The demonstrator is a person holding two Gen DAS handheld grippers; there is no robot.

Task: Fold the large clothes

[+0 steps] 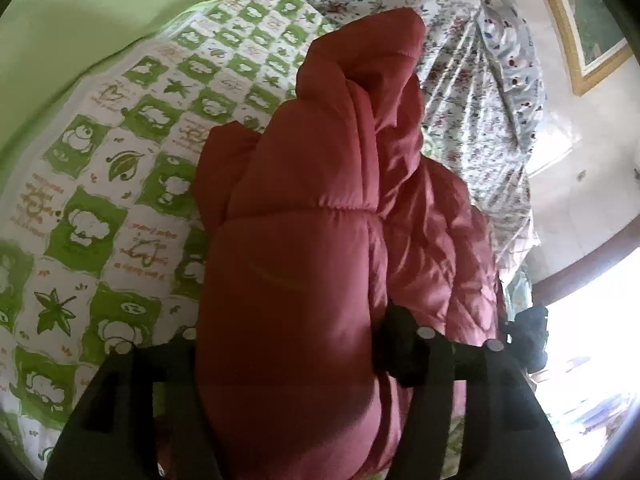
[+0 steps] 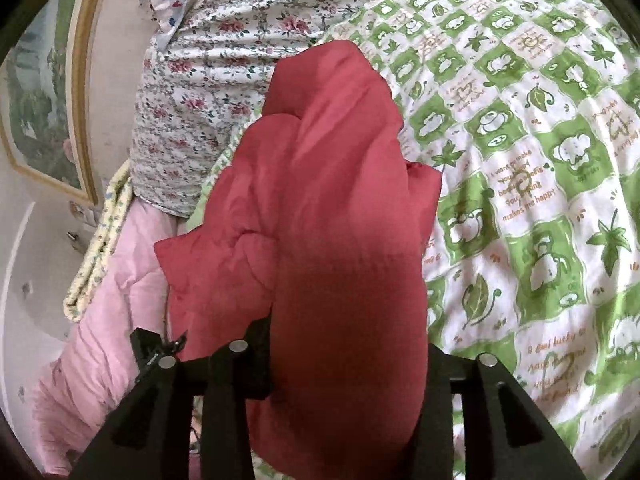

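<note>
A bulky red quilted padded jacket [image 1: 320, 240] lies bunched on a bed's green-and-white checked quilt [image 1: 100, 208] printed with leaves and cartoon figures, towards the edge where a floral sheet [image 1: 460, 92] drapes. The left gripper [image 1: 292, 344] and the right gripper [image 2: 348, 348] each pinch a thick fold of it between black fingers. A pink quilted blanket [image 2: 104, 320] hangs beside that edge; a gilt-framed picture [image 2: 44, 120] hangs beyond. One quilt square reads partly "makes me happy".
</note>
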